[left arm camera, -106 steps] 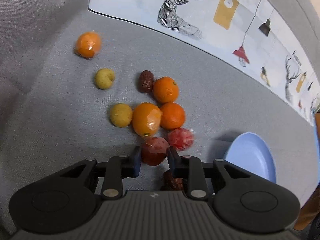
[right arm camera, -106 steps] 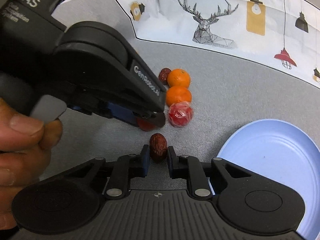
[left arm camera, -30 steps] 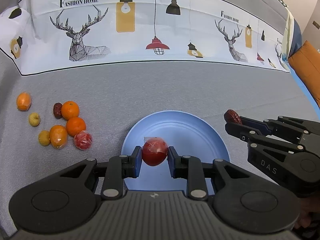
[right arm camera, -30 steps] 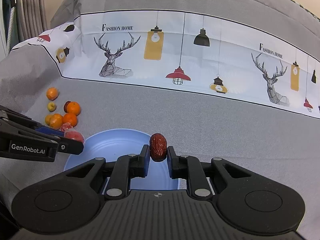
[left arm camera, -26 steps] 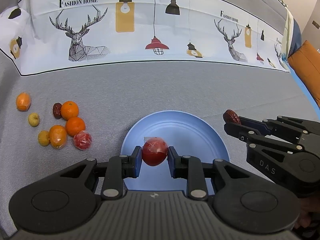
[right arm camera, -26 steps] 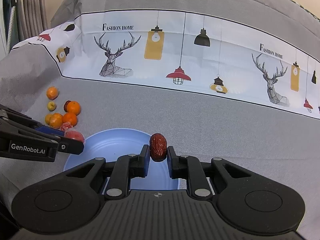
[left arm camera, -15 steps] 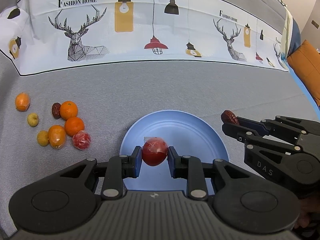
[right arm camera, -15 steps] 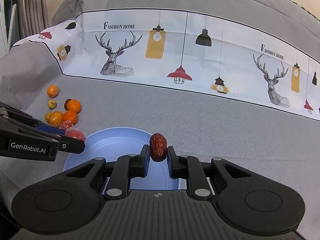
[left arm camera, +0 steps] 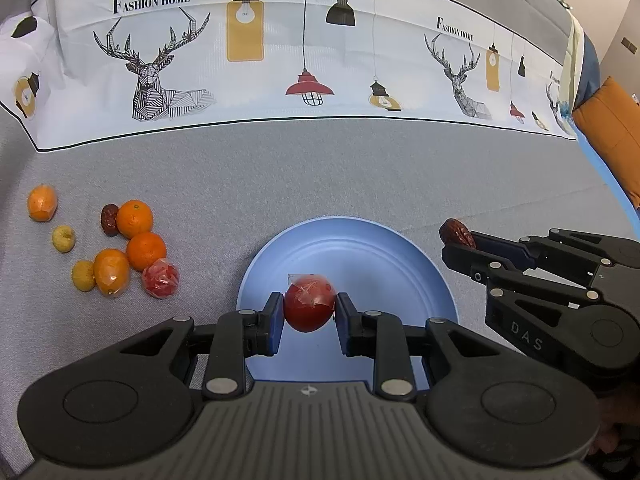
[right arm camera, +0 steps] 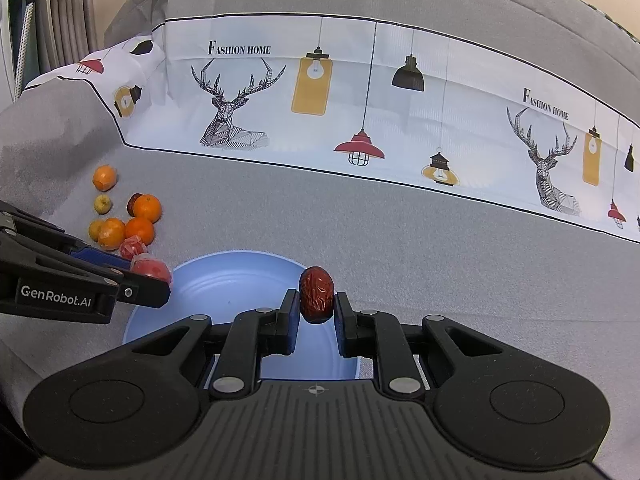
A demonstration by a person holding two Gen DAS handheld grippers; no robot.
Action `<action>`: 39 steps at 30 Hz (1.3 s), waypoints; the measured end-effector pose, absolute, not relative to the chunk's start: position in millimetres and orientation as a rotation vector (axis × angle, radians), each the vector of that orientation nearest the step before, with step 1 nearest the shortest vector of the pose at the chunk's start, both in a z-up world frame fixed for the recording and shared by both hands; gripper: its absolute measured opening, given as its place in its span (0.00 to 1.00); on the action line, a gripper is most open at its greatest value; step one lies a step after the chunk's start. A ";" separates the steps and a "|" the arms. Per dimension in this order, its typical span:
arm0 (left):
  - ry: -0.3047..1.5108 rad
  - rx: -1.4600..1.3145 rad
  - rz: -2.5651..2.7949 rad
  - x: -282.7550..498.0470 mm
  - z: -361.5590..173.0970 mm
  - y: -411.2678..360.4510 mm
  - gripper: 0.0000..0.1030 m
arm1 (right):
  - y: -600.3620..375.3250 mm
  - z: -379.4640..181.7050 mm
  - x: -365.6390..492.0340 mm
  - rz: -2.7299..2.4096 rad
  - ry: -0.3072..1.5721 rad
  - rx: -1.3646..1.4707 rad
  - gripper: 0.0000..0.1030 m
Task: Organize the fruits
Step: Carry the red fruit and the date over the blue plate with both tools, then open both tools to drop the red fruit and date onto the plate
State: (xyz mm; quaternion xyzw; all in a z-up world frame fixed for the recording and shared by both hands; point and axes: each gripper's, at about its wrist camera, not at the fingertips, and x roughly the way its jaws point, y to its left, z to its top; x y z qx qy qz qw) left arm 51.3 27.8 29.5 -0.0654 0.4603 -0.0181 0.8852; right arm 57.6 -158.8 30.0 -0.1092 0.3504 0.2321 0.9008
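Note:
My left gripper (left arm camera: 309, 308) is shut on a red fruit in clear wrap (left arm camera: 310, 304), held above the blue plate (left arm camera: 360, 252). My right gripper (right arm camera: 317, 304) is shut on a wrinkled dark red date (right arm camera: 317, 294), over the plate's (right arm camera: 224, 280) right rim. From the left wrist view the right gripper (left arm camera: 460, 238) reaches in from the right with the date (left arm camera: 456, 232) at its tips. From the right wrist view the left gripper (right arm camera: 154, 276) comes in from the left with the red fruit (right arm camera: 150, 268). The plate holds nothing.
On the grey fabric left of the plate lies a cluster of fruit: oranges (left arm camera: 134, 218), small yellow fruits (left arm camera: 63, 238), a dark date (left arm camera: 108, 219) and a wrapped red fruit (left arm camera: 161, 278). A printed white cloth (left arm camera: 280, 60) runs behind. An orange cushion (left arm camera: 612, 128) is far right.
Since 3.5 seconds ago both grippers carried their fruits from the pile over to the plate. Over the last second nothing has visibly changed.

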 end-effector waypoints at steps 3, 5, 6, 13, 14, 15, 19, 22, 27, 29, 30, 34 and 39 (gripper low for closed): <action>0.957 -0.134 -0.038 51.2 29.3 27.5 0.29 | -158.6 29.7 57.1 0.480 0.725 -0.227 0.18; 0.956 -0.133 -0.040 50.7 28.9 26.9 0.29 | -158.4 29.8 57.1 0.480 0.724 -0.228 0.18; 0.956 -0.132 -0.041 50.9 28.6 27.0 0.29 | -158.3 29.7 57.1 0.480 0.724 -0.228 0.18; 0.956 -0.130 -0.044 50.6 28.5 27.1 0.29 | -158.1 29.7 56.9 0.479 0.724 -0.230 0.18; 0.956 -0.129 -0.045 50.7 28.7 27.3 0.29 | -158.1 29.7 56.9 0.479 0.724 -0.229 0.18; 0.956 -0.129 -0.045 50.6 28.7 27.2 0.29 | -158.1 29.7 56.9 0.479 0.724 -0.229 0.18; 0.956 -0.130 -0.044 50.7 28.8 27.1 0.29 | -158.1 29.6 57.0 0.480 0.724 -0.230 0.18; 0.956 -0.129 -0.044 50.7 29.1 27.2 0.29 | -157.9 29.5 56.9 0.480 0.724 -0.230 0.18; 0.956 -0.129 -0.043 50.7 29.2 26.9 0.29 | -157.7 29.2 56.5 0.479 0.724 -0.231 0.18; 0.956 -0.130 -0.043 50.6 29.3 26.7 0.29 | -157.7 29.4 56.3 0.480 0.723 -0.231 0.18; 0.956 -0.129 -0.043 50.6 29.3 26.7 0.29 | -157.5 29.3 56.4 0.480 0.723 -0.231 0.18; 0.956 -0.130 -0.042 50.5 29.3 26.5 0.29 | -157.1 29.3 56.2 0.479 0.724 -0.231 0.18; 0.957 -0.135 -0.053 51.6 30.7 26.0 0.29 | -159.2 27.7 57.8 0.476 0.727 -0.234 0.19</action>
